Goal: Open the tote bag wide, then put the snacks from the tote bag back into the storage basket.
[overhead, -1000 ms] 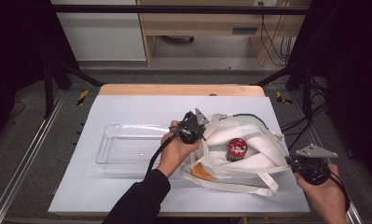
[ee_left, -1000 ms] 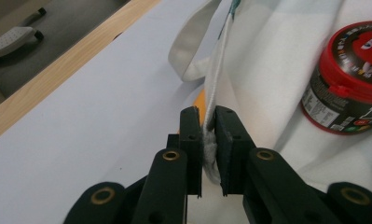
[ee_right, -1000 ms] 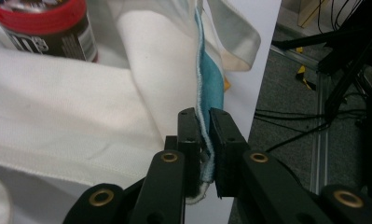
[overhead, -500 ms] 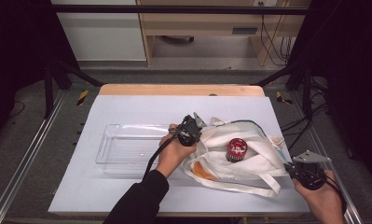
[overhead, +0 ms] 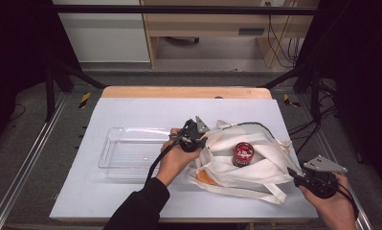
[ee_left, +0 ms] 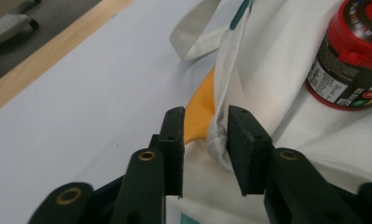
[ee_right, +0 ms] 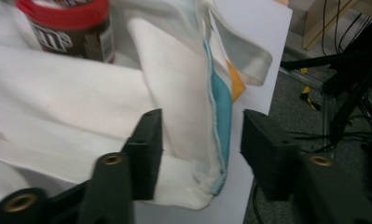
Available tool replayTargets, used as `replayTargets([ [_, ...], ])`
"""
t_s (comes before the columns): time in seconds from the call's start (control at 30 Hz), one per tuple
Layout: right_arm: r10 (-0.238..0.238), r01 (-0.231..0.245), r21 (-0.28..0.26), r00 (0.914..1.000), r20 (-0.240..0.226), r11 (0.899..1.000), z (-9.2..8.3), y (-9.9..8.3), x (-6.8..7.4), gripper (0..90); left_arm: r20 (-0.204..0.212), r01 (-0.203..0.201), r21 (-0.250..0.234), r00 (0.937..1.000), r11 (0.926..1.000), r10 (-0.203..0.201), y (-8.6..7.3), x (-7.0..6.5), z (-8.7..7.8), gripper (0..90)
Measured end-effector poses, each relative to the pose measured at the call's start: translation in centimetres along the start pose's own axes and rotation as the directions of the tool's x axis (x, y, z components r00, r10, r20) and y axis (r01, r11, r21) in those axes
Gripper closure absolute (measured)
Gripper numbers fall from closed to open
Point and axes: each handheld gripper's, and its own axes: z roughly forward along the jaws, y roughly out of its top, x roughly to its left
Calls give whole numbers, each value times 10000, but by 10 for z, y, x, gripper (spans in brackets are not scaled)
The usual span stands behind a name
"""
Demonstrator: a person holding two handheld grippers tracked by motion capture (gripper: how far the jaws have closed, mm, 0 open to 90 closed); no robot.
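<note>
Since both sets of jaws have just been opening, it looks like the person is letting go of the white tote bag [overhead: 248, 163] on both ends. In the left gripper view, the left gripper [ee_left: 204, 135] has the bag's hem between its jaws, resting against one pad with a gap on the other side, so that grip is released or nearly so. Over in the right gripper view, the right gripper [ee_right: 200, 140] stands wide apart, with the bag's teal-edged corner loose in the gap and touching neither pad. A second ago both were clamped on the cloth, and in the high view the right hand sat a bit higher in the frame.

Best guess: the spreading or positioning of the bag is done, and the hands are free for whatever comes next.

As for the bag, it lies crumpled and mostly flat at centre-right of the high view on the pale table mat [overhead: 131, 201], straps trailing toward the lower right. A red-lidded jar [overhead: 242, 153] sits on the cloth in the middle. Some orange shows at the bag's lower left. A clear plastic tray [overhead: 131, 153] sits just left of it.
</note>
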Motion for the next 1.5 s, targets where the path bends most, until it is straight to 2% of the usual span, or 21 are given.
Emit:
replayTargets([
  [0.07, -43, 42, -95, 10000, -81, 9999, -5, 7, 4, 384, -82, -71, -190, 9999, 9998, 70, 1, 1, -8, 606],
  [0.23, -277, 266, -340, 9991, -310, 9991, -12, 31, 19, 268, -121, 102, -459, 9999, 9989, -108, -3, 7, -25, 460],
  [0.4, -703, 672, -603, 9963, -498, 9959, -11, 58, 36, 233, -86, 329, -715, 9994, 9969, -336, -10, 14, -37, 363],
  [0.53, -589, 535, -554, 9932, -1004, 9970, -4, 74, 44, 185, -130, 587, -697, 9981, 9958, -597, -19, 22, -46, 268],
  [0.67, -696, 657, -366, 9906, -1177, 9972, 5, 88, 49, 157, -142, 915, -947, 9955, 9913, -933, -29, 28, -59, 199],
  [0.9, -825, 847, 87, 9854, -1489, 9964, 23, 109, 61, 125, -147, 1336, -1226, 9905, 9834, -1364, -54, 42, -82, 158],
  [1.03, -737, 790, 284, 9851, -1553, 9965, 32, 116, 64, 117, -328, 1290, -1125, 9905, 9852, -1334, -67, 52, -92, 125],
  [1.2, -559, 670, 646, 9855, -1601, 9957, 42, 117, 65, 116, -286, 1664, -1512, 9846, 9744, -1726, -80, 59, -102, 114],
  [1.27, -603, 732, 717, 9839, -1680, 9947, 42, 118, 65, 113, -438, 1368, -1184, 9888, 9835, -1428, -81, 61, -104, 106],
  [1.4, -568, 721, 767, 9810, -1855, 9944, 42, 119, 64, 111, -585, 1095, -1005, 9915, 9889, -1158, -83, 61, -106, 98],
  [1.5, -576, 749, 805, 9783, -1991, 9939, 42, 121, 63, 111, -508, 1381, -1117, 9882, 9841, -1445, -87, 61, -107, 96],
])
